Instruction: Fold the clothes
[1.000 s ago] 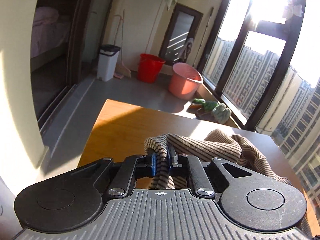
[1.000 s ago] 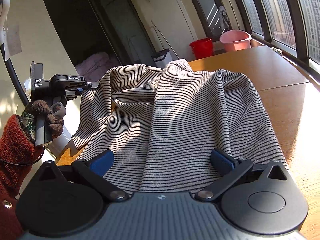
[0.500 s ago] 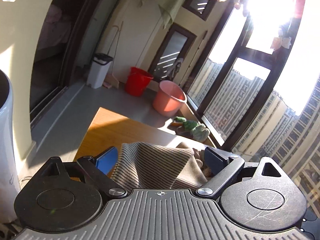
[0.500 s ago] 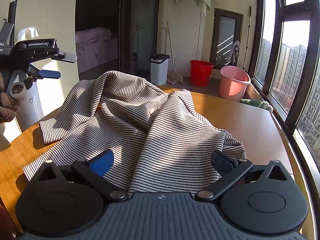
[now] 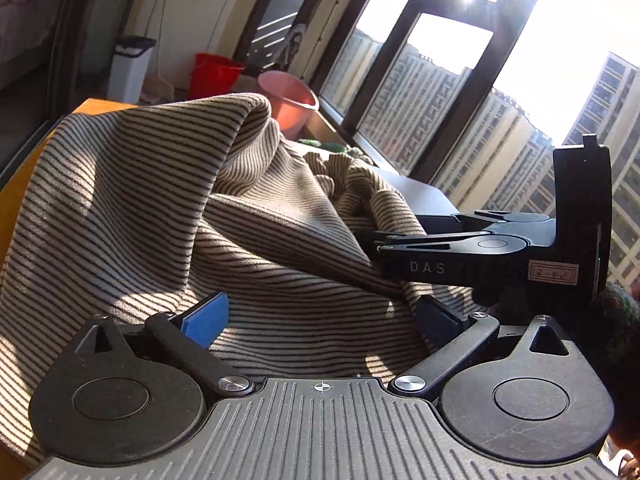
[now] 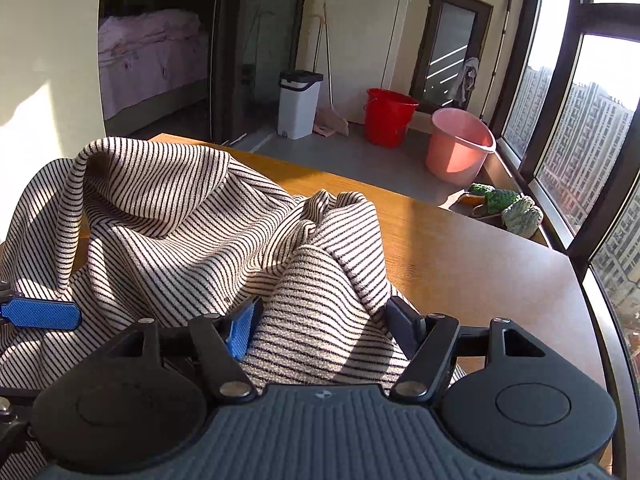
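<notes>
One striped garment (image 6: 168, 224), rumpled, tabletop (image 6: 460, 248)

The shirt (image 6: 192, 232) lies heaped over the left and middle of the table (image 6: 460, 264), its folds rising as humps. The table's right side and far edge are bare, open to a pass. In the left view the right gripper (image 5: 384, 248) crosses close ahead, blocking that side.
</notes>
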Motion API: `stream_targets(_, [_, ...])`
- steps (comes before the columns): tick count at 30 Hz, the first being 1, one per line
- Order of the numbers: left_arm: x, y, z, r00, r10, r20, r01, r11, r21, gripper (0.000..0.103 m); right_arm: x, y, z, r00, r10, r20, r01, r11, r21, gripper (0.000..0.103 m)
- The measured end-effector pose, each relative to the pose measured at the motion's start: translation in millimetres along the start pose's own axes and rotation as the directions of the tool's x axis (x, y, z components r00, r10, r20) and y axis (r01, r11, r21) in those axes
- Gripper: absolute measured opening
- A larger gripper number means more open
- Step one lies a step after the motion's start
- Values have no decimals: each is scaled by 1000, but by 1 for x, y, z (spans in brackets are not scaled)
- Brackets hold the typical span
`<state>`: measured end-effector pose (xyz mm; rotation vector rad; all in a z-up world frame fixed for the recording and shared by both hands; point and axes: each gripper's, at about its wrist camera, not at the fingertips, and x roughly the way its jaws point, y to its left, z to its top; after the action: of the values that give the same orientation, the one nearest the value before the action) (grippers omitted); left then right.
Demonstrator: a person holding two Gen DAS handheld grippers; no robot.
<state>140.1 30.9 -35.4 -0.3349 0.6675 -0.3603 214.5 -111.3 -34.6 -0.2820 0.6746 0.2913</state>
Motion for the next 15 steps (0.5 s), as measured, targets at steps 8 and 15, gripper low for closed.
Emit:
stream_targets(8, [-7, 5, -4, 1000, -27, 7, 27, 999, -22, 103, -7, -22, 21, 989, -141, 43, 145, 982, -119, 13])
stream_targets(15, [-25, 1, -18, 1000, -10, -24, 12, 998, 59, 103, -13, -75, 34, 922, -369, 119, 381, 919, -101, 10])
